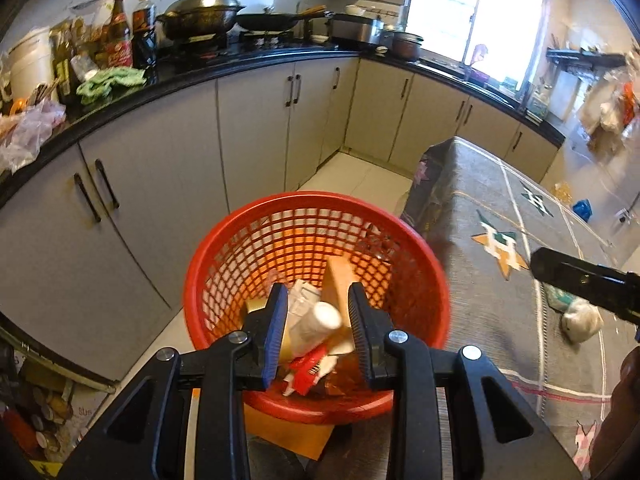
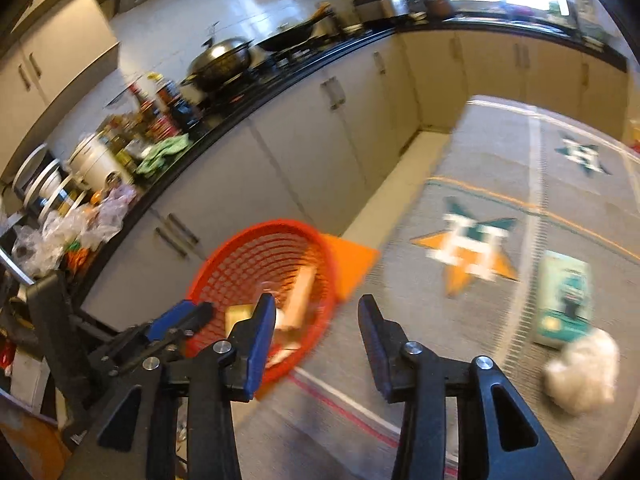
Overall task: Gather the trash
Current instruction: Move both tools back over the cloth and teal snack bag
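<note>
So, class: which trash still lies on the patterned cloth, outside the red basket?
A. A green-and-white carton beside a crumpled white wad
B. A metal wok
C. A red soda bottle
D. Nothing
A: the carton and wad lie together on the cloth, apart from the basket.

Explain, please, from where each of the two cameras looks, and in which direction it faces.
Left wrist: sits behind the left gripper, looks down into the red basket of trash; the right gripper's tip shows at right.
Right wrist: sits behind the right gripper, looks down over the patterned cloth; the left gripper shows at left.
Shared: basket, white wad, wok.
</note>
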`<state>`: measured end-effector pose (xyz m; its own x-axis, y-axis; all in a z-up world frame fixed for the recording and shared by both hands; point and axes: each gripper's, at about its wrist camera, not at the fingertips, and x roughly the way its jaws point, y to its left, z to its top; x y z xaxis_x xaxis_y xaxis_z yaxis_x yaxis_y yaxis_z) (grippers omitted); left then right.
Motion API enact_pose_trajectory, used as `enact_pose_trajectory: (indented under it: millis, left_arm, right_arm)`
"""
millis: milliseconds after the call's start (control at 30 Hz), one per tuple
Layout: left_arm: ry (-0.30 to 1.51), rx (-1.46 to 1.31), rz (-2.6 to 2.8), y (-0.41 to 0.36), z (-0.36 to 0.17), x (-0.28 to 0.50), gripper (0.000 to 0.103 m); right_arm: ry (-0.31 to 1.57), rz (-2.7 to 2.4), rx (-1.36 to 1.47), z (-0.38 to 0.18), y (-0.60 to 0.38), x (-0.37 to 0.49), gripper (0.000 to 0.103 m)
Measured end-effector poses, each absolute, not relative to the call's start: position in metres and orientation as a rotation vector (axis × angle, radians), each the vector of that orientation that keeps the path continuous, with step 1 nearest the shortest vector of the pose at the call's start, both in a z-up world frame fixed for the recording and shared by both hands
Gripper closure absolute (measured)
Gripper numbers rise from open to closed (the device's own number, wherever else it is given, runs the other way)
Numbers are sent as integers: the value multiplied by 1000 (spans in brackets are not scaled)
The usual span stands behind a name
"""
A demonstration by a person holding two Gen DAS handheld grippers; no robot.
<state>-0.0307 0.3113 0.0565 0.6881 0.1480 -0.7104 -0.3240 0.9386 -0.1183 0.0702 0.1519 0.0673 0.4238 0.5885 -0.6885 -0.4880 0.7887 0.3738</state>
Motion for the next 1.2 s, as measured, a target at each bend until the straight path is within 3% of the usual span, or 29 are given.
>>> enact_pose_trajectory:
  millis: [167, 500, 767, 833, 900, 967, 1200]
  left_arm:
    - [759, -197, 221, 280, 67, -31, 72]
    - [781, -116, 76, 198, 78, -23, 67]
    - [813, -107, 9, 147, 86, -3, 47]
    - [820, -111, 3, 139, 89, 2, 46]
    - [828, -114, -3, 131, 92, 7, 46]
    - [837, -116, -2, 122, 93, 13, 45]
    - [889, -106, 5, 80, 84, 42, 45]
  right_arm:
    - [876, 584, 178, 76, 85, 64, 56]
    - [876, 385, 229, 61, -21, 66, 40]
    - [946, 411, 193, 21, -20, 83, 40]
    - [945, 442, 195, 15, -17, 85, 44]
    - [957, 478, 200, 13, -17, 84, 61]
    - [959, 508, 252, 12, -26, 85, 71]
    - [846, 376, 460, 34, -100, 83, 74]
